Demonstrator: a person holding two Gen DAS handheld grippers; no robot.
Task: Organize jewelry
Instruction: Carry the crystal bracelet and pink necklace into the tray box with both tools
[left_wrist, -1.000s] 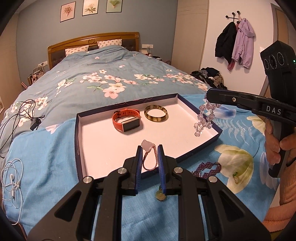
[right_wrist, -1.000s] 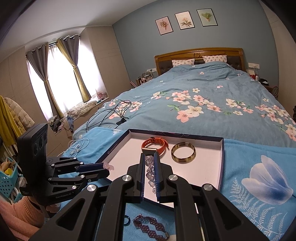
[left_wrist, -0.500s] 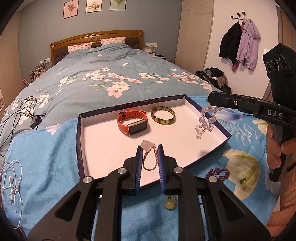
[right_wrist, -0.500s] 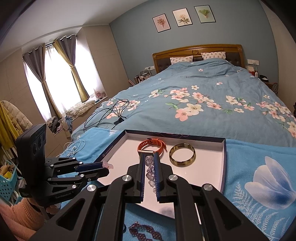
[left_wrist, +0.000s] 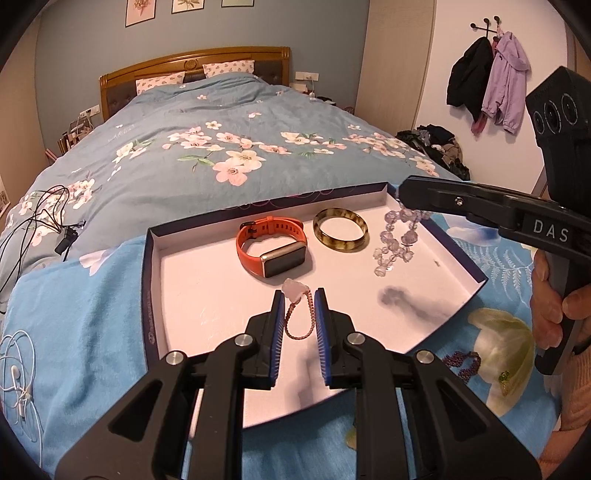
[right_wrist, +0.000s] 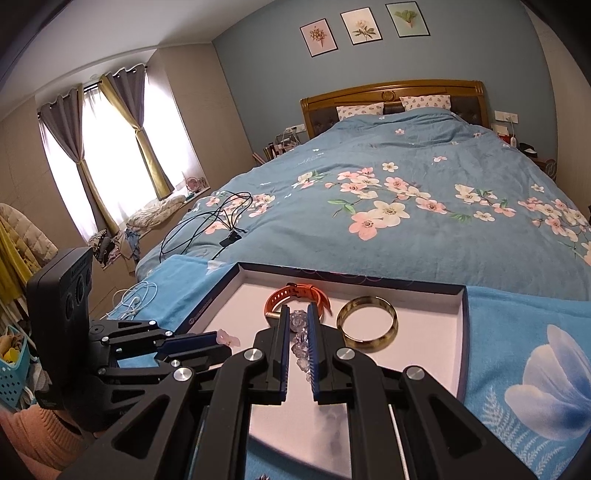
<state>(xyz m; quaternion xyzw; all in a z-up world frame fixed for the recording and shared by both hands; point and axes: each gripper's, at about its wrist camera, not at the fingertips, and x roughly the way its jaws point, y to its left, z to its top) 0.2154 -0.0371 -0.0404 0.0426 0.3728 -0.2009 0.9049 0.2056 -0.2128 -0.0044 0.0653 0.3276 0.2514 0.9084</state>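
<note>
Pink cord bracelet (left_wrist: 300, 314) pinched in my left gripper (left_wrist: 299, 295), hanging over the tray (left_wrist: 155, 280) near the orange watch (left_wrist: 271, 245). Crystal bead bracelet (left_wrist: 397, 240) pinched in my right gripper (right_wrist: 295, 314), dangling beside the bangle (left_wrist: 340, 229), both carried high to drop in clear. Purple beads (left_wrist: 461, 363) outside; their clasp is unreadable.
</note>
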